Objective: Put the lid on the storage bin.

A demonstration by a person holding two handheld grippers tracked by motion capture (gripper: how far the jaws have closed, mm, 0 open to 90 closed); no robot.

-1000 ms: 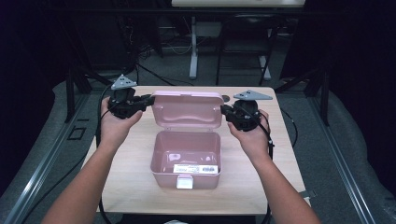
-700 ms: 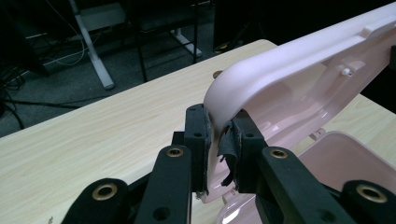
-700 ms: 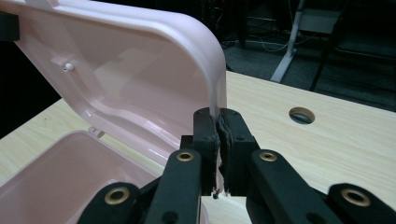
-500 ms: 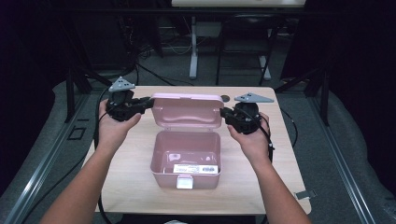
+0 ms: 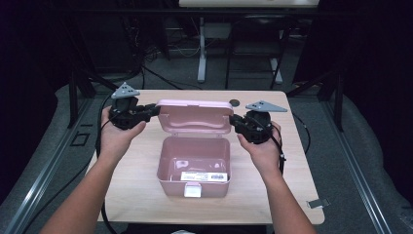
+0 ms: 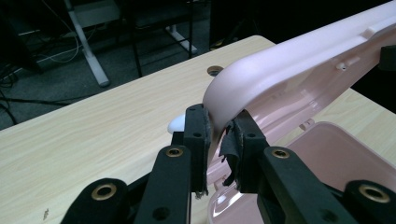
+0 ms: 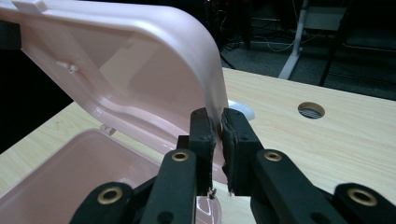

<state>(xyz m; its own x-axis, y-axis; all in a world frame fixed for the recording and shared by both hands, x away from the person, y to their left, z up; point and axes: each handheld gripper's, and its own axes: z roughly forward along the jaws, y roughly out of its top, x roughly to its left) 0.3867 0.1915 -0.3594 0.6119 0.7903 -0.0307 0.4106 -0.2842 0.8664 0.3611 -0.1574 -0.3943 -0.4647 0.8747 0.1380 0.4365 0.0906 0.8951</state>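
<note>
Little differs from one second ago: the pink box [image 5: 195, 165] stays at the middle of the table [image 5: 146, 204], and its lid [image 5: 195, 117] stands open as before. Both hands have kept their places. The left gripper [image 5: 155, 110] clamps the left edge of the lid, the right gripper [image 5: 233, 120] clamps the right edge. The right jaws have just been opening a little, with the lid's rim between them. Forearms come from below, both grippers pointing inward at the lid.
</note>
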